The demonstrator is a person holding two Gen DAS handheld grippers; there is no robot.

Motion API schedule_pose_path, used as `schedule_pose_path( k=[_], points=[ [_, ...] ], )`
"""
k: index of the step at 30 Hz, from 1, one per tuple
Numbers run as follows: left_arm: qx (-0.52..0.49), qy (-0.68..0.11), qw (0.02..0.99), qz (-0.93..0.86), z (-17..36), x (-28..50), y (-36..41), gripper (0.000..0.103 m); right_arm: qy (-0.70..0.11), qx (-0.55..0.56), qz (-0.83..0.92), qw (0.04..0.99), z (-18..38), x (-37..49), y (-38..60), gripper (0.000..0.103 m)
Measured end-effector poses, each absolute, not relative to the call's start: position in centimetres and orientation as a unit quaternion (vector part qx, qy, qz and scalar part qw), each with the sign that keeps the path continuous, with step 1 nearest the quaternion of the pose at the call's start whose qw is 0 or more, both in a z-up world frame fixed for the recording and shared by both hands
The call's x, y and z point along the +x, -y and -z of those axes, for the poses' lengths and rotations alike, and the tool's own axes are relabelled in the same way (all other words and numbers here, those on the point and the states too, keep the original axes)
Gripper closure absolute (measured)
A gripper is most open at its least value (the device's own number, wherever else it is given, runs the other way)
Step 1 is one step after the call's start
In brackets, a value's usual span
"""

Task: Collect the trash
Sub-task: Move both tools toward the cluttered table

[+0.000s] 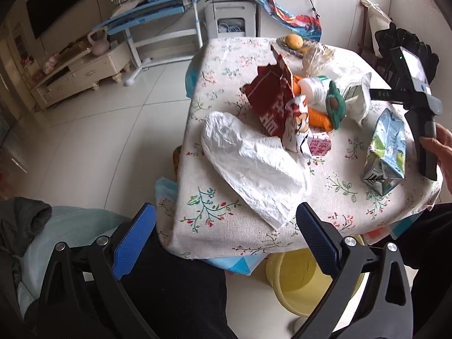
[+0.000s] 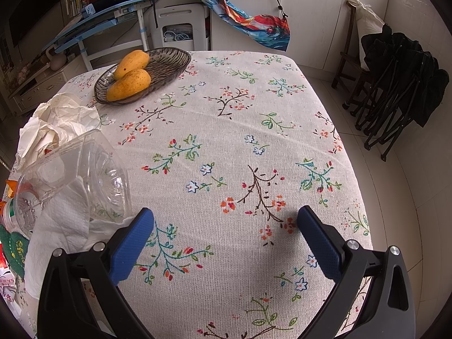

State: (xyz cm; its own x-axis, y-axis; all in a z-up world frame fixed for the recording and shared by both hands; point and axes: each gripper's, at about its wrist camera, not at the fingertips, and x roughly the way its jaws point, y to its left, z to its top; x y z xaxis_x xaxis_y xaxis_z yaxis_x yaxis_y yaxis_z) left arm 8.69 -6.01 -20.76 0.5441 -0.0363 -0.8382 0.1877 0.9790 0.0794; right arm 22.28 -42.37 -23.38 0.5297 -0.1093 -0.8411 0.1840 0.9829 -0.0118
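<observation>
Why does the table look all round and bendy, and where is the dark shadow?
Left wrist view: the fisheye lens bulges the table and darkens the picture's corners. Right wrist view: same bending, sharp focus on the tablecloth, daylight from the upper right, and a soft shadow lies between the open right gripper fingers; the clear plastic container shows pale glare.

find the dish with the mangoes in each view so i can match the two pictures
Left wrist view: the dish sits at the far edge of the table, top centre-right, small, with one mango clearly visible.
Right wrist view: the dish lies upper left on the tablecloth, holding two mangoes.
Shared landmark: the colourful hanging cloth behind the table.
</observation>
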Motion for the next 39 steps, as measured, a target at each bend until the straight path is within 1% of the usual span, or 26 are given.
schedule_pose_path(
  k=[7,11,15,19,22,26,28,29,31,32,33,34,35,37,39],
  points=[
    [0.099,-0.478,0.867,0.095,24.5,14.1,10.6,0.007,-0.477,0.045,0.084,0.874,23.4,22.1,42.9,0.006],
    [0.109,-0.457,0.876,0.111,24.6,17.5,13.7,0.007,-0.480,0.037,0.072,0.873,23.2,23.0,43.1,0.006],
    [0.108,-0.439,0.883,0.125,22.5,18.1,14.9,0.007,-0.469,0.058,0.138,0.870,21.8,20.7,45.3,0.006],
    [0.114,-0.420,0.892,0.119,19.7,15.1,13.7,0.007,-0.432,0.082,0.138,0.888,18.5,17.0,45.8,0.006],
    [0.115,-0.402,0.902,0.106,17.5,12.5,12.4,0.007,-0.409,0.092,0.117,0.901,16.3,14.0,44.5,0.006],
    [0.100,-0.374,0.917,0.093,14.6,9.1,10.5,0.007,-0.398,0.056,0.090,0.911,14.1,10.9,40.8,0.006],
    [0.094,-0.359,0.925,0.087,13.2,7.9,9.9,0.007,-0.360,0.027,0.070,0.930,11.5,8.8,38.5,0.006],
    [0.093,-0.350,0.929,0.083,12.4,7.3,9.6,0.007,-0.321,0.019,0.061,0.945,9.5,7.5,37.5,0.006],
    [0.091,-0.331,0.936,0.077,11.0,6.0,9.3,0.007,-0.241,0.041,0.015,0.969,6.6,5.2,37.0,0.006],
    [0.089,-0.321,0.940,0.073,10.3,5.5,9.1,0.007,-0.223,0.066,0.000,0.973,6.6,4.5,37.3,0.006],
    [0.083,-0.314,0.943,0.072,9.7,4.8,8.9,0.007,-0.251,0.083,-0.002,0.964,7.6,5.0,37.4,0.006],
    [0.077,-0.308,0.945,0.073,9.1,4.4,8.7,0.007,-0.311,0.082,-0.006,0.947,9.2,6.1,37.2,0.006],
    [0.073,-0.303,0.947,0.075,8.6,3.9,8.5,0.007,-0.343,0.086,-0.008,0.935,10.4,6.5,36.9,0.006],
    [0.074,-0.291,0.951,0.070,7.7,3.2,8.3,0.007,-0.332,0.110,-0.003,0.937,11.1,5.2,36.6,0.006],
    [0.069,-0.286,0.953,0.068,7.2,2.7,8.2,0.007,-0.328,0.110,0.000,0.938,11.1,4.5,35.5,0.006]
  ],
)
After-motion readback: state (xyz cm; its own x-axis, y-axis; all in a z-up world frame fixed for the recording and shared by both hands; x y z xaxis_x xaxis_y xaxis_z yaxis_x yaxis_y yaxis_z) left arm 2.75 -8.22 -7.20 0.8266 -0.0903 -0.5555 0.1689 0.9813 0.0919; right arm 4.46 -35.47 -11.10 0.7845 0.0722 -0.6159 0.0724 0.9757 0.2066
